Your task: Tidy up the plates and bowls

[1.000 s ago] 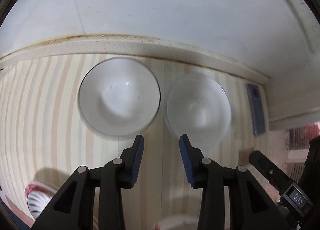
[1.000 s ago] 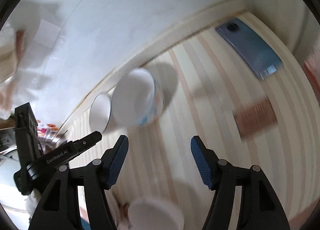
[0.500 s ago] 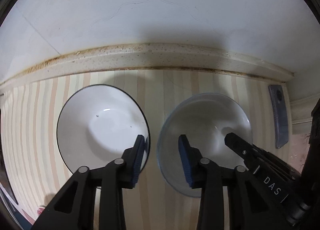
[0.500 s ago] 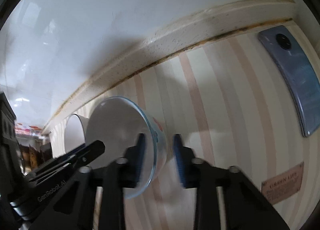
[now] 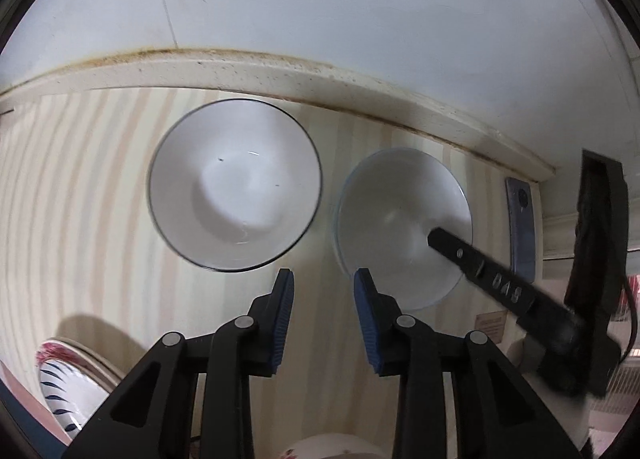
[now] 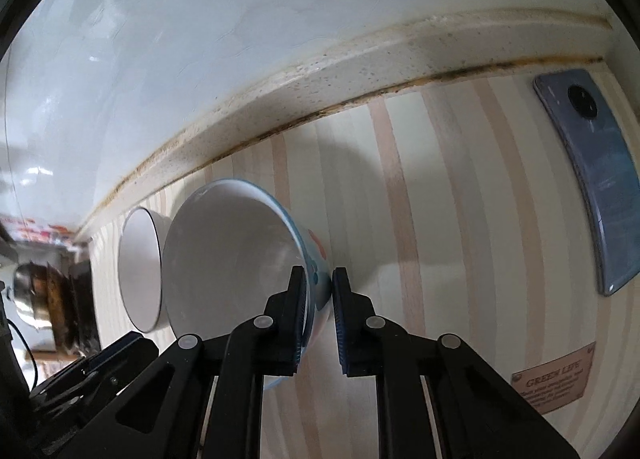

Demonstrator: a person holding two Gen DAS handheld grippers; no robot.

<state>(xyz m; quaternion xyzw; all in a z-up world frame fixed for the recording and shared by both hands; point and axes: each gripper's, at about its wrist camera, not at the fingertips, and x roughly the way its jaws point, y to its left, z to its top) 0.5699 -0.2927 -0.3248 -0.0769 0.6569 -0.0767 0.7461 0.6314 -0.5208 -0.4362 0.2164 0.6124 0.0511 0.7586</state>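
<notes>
Right hand-held gripper [image 6: 319, 313] newly clamping bowl [image 6: 236, 255], tilted

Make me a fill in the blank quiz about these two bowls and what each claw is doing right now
1. The right claw is shut on the rim of the bowl with the ____ rim.
2. The left claw is open and holds ____.
3. The bowl with the black rim stands on a tabletop patterned with ____.
4. The phone lies with its ____ facing up.

Missing words: blue; nothing; stripes; back
</notes>
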